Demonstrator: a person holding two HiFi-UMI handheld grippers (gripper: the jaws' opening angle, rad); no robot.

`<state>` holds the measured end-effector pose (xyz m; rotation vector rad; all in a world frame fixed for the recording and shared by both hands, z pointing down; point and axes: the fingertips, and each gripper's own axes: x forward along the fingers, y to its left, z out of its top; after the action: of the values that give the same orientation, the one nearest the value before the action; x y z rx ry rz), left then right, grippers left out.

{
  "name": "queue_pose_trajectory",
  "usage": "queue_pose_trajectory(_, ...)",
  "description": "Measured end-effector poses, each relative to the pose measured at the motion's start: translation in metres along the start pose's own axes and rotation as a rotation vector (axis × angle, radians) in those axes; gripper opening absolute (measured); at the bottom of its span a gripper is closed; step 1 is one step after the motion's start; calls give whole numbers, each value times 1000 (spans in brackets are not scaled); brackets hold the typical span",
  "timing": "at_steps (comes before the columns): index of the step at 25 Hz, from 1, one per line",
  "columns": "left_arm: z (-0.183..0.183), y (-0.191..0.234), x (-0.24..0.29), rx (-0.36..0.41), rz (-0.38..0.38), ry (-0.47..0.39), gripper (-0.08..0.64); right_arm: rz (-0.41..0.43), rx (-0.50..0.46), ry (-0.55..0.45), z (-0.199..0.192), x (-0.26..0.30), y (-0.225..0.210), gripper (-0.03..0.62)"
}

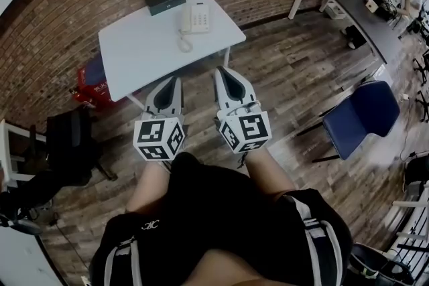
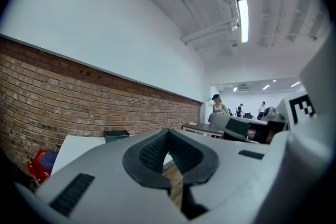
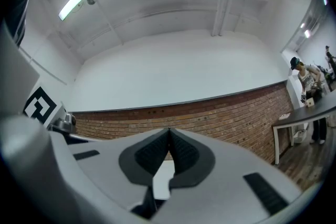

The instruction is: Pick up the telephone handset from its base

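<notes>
The left gripper [image 1: 175, 81] and right gripper [image 1: 222, 71] jaws were clenched on nothing, with the handset [image 1: 185, 19] well ahead of them. It was probably light, rigid, slick plastic, best taken across its slim middle.

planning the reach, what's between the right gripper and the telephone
In the head view, only bare white table lies between the right gripper and the telephone; its coiled cord curls just left of that path.
</notes>
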<state>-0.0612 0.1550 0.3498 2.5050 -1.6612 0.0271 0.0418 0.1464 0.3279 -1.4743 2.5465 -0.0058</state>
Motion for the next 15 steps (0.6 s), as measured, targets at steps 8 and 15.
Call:
queue_pose_trajectory(8,-3,2,17,4,10,-14,2,-13,-2,-4,-8,10,-16,-2)
queue_pose_trajectory(15,-6,22,50,-4,14,-18,2,0,-15,6,-20,43,-28,-2)
